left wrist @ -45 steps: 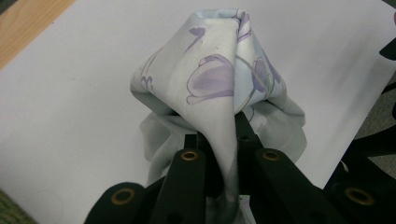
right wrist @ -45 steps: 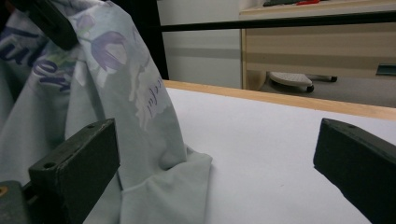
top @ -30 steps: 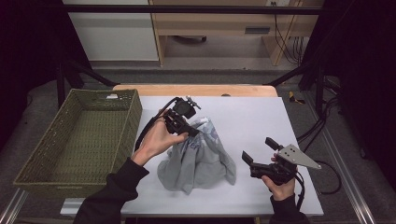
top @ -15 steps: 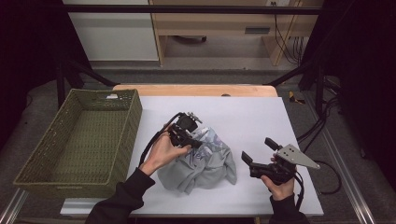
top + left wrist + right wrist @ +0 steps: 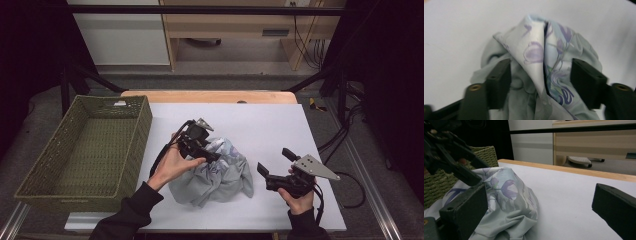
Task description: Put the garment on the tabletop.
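Crumpled cloth (image 5: 215, 172) between just-spread left gripper (image 5: 541, 82) jaws; wicker basket (image 5: 85, 150) beside, right gripper (image 5: 272, 162) spread.

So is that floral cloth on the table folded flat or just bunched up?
Bunched up. The floral cloth sits in a rumpled heap on the white table, with creases and a raised fold between the left gripper's open jaws.

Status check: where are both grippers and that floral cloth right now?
Left gripper just opened, astride crumpled floral cloth. Right gripper open, apart. Nothing blocking.
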The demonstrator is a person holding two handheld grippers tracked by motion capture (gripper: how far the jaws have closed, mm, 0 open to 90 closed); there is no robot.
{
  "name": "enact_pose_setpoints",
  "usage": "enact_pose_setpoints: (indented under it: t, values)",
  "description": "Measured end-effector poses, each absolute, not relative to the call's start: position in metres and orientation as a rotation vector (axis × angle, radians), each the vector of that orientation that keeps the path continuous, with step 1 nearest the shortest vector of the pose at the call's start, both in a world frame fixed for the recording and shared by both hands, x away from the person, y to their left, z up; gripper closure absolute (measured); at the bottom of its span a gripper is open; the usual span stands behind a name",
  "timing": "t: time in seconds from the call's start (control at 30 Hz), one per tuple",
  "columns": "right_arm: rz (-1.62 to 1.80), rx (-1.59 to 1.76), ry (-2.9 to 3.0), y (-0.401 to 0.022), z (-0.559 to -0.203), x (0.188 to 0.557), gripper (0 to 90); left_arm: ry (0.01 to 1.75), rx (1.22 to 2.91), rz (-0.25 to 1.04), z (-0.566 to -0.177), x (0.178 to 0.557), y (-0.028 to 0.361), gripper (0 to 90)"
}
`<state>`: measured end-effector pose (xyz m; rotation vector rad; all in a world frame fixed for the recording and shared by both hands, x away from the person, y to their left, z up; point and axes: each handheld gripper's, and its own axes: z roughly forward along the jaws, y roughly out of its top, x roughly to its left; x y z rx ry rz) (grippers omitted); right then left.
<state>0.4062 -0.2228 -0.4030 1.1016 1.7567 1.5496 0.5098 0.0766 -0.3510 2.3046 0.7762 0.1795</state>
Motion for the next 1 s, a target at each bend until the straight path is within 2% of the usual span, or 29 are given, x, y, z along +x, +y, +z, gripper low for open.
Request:
enact_pose_setpoints:
  t: [0.13, 0.2, 0.4, 0.67, 1.0]
  values:
    - [1.546, 1.092, 1.761, -0.224, -0.402, 0.406, 0.6, 0.773, 2.227, 0.206, -0.339, 0.503, 0.086, 15.5]
    - [1.547, 1.094, 1.759, -0.224, -0.402, 0.405, 0.6, 0.775, 2.195, 0.218, -0.334, 0.5, 0.091, 13.8]
    - [1.552, 1.089, 1.75, -0.224, -0.401, 0.405, 0.4, 0.766, 2.066, 0.243, -0.327, 0.488, 0.117, 12.2]
    - [1.552, 1.093, 1.75, -0.224, -0.399, 0.404, 0.4, 0.757, 1.912, 0.36, -0.331, 0.468, 0.164, 7.5]
    - [1.548, 1.094, 1.754, -0.224, -0.4, 0.405, 0.3, 0.794, 1.828, 0.453, -0.331, 0.446, 0.207, 2.2]
